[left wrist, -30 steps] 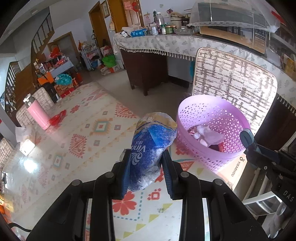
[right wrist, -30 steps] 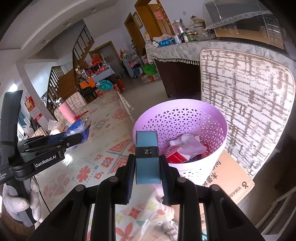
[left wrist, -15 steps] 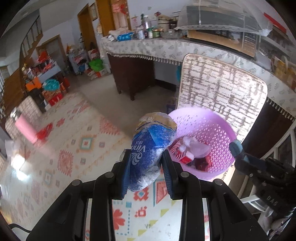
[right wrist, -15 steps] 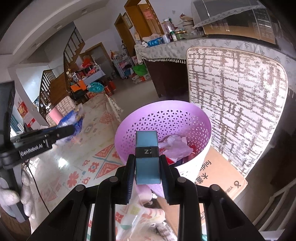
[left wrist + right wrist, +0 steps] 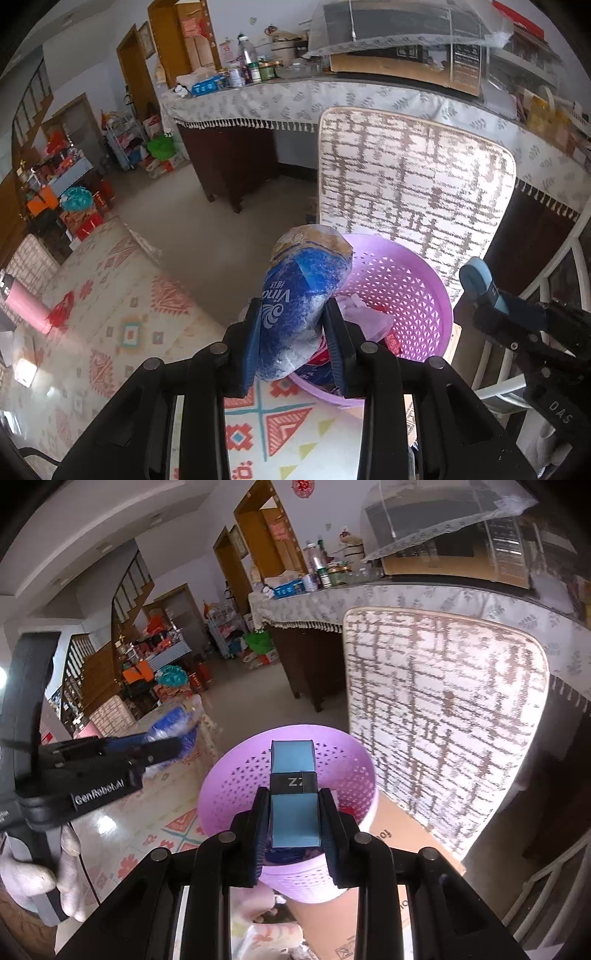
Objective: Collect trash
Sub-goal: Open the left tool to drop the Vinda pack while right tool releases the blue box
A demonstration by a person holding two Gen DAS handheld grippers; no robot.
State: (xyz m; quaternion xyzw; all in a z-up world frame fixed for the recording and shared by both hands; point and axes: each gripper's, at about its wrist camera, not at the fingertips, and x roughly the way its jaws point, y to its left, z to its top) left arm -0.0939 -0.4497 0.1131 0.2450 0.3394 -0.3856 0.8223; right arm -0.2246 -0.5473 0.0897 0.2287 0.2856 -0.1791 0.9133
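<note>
**Two pieces of trash held near the basket**

Patterned floor mat [image 5: 122,325] is seen below. The left gripper [image 5: 293,345] is clamped on a blue wrapper [image 5: 299,295], marked "Vinda"; it looks light and crumply. The right gripper [image 5: 293,821] is pinching a stiff blue box [image 5: 293,797], marked "ZZ", above the purple basket [image 5: 354,760].

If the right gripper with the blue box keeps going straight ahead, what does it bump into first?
Probably the purple basket: the right gripper, shut on the blue box, points over its near rim toward the far inner wall. Depth is unclear.
</note>
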